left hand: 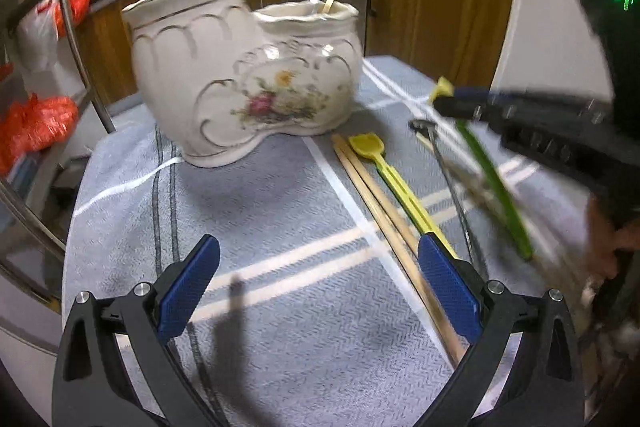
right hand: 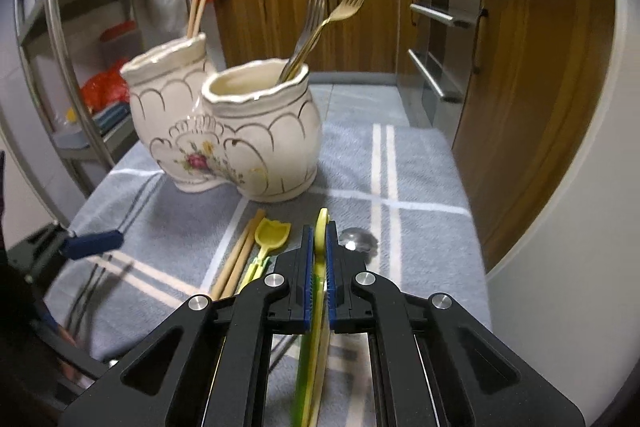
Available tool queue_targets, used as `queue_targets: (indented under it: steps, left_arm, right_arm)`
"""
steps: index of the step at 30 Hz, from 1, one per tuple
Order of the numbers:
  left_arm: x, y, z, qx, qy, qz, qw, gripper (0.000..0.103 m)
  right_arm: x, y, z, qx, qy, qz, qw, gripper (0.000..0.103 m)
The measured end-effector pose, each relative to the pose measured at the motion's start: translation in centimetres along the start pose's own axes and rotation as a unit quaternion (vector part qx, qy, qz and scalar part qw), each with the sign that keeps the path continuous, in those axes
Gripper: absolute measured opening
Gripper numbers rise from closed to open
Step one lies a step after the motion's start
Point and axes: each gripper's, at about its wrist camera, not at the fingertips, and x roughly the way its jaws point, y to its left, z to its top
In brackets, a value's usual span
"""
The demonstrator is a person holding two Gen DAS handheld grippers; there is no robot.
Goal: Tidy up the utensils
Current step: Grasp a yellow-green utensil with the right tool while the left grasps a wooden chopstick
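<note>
We have our right gripper [right hand: 319, 255] clamped tight on a green-and-yellow plastic utensil [right hand: 316, 327], the blue pads [right hand: 307, 267] pressing its flat handle from both sides, its yellow tip poking out just past the fingertips; in the left wrist view the same green utensil [left hand: 494, 183] slants above the cloth, so we judge it already lifted clear. Our left gripper [left hand: 320, 291] hangs wide open over the striped cloth [left hand: 280, 227] covering the desk, holding nothing, with a pair of wooden chopsticks [left hand: 384, 215] and a yellow plastic spoon [left hand: 396, 183] lying side by side just ahead of its right pad. A metal spoon [right hand: 358, 239] lies on the cloth just beyond the right gripper. The ceramic holder [right hand: 240, 131] stands near the far end of the cloth, with two compartments: the taller rear one carries chopsticks, the nearer, lower one holds two forks [right hand: 320, 23] leaning to its right rim. The step in hand, as we read it, is the pick-up of the green utensil; the next move calls for carrying it to the holder, tipping it upright over an opening and letting it drop without knocking the forks. Which compartment suits it we cannot tell. The left gripper looks placed to take the chopsticks or yellow spoon next.
</note>
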Motion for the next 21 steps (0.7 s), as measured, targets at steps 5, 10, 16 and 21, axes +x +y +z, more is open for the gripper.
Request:
queue_targets:
  steps: [5, 10, 16, 21]
  left_arm:
    - [0.3, -1.3, -0.3, 0.037, 0.011, 0.034, 0.9987, 0.097]
    - [0.2, -1.1, -0.8, 0.030, 0.023, 0.016, 0.9992, 0.091]
    - [0.5, -0.8, -0.2, 0.015, 0.040, -0.042, 0.9982, 0.058]
    - [0.5, 0.2, 0.3, 0.037, 0.043, -0.055, 0.9969, 0.013]
  right_arm:
    - [-1.2, -0.7, -0.2, 0.005, -0.014, 0.006, 1.000, 0.006]
    - [-2.0, -0.9, -0.4, 0.012, -0.023, 0.012, 1.000, 0.006]
    - [-2.0, -0.6, -0.5, 0.012, -0.023, 0.019, 0.999, 0.006]
    - [-2.3, -0.5, -0.5, 0.012, -0.027, 0.022, 0.999, 0.006]
